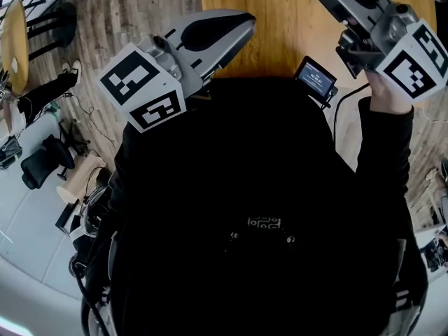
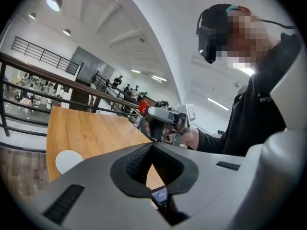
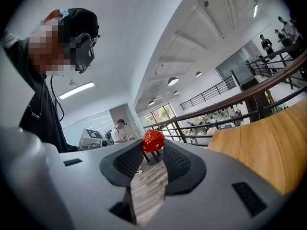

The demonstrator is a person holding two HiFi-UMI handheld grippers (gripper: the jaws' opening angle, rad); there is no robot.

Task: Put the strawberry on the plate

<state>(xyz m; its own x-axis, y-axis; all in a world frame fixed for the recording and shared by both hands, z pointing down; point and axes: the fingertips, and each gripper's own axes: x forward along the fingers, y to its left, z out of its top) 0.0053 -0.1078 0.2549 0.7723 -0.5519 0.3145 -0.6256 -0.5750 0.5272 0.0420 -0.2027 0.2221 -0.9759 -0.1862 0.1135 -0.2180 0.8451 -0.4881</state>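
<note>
Strawberry (image 3: pixel 153 139) sits btwn the tips of the right gripper (image 3: pixel 153 144). Both ribbed pads press its sides, one each side, so the gripper is fairly wide but closed on the berry. Only the front ends of the pads touch it. The rest of the gap behind is bare, w/ plank floor (image 3: pixel 147 188) showing through. Berry pokes out a bit past the tips, red w/ pale specks. It's up in the air, not touching desk or plate.

In the right gripper view the desk (image 3: pixel 268 143) lies off to the right, wood top, edge close to the jaw. The railing (image 3: pixel 225 107) runs behind it.

In the left gripper view the berry shows small and red at the front end of the other gripper, above desk level and over toward the desk's far side. The hand (image 2: pixel 192 139) holds that gripper from the right. The plate (image 2: pixel 68 161) is white and round, flat on the desk at the view's left, well apart from the berry.

Left gripper (image 2: pixel 152 145): pads meet at the tips, nothing btwn them, closed and empty. A V-shaped gap behind the tips shows desk wood and a small screen (image 2: pixel 160 195).

Head view: both grippers are raised in front of the person (image 1: pixel 259 208), left one low at the desk's near edge, right one higher at upper right, tips cut off by the frame top. The small screen sits at the desk edge btwn them. Berry not visible there.
</note>
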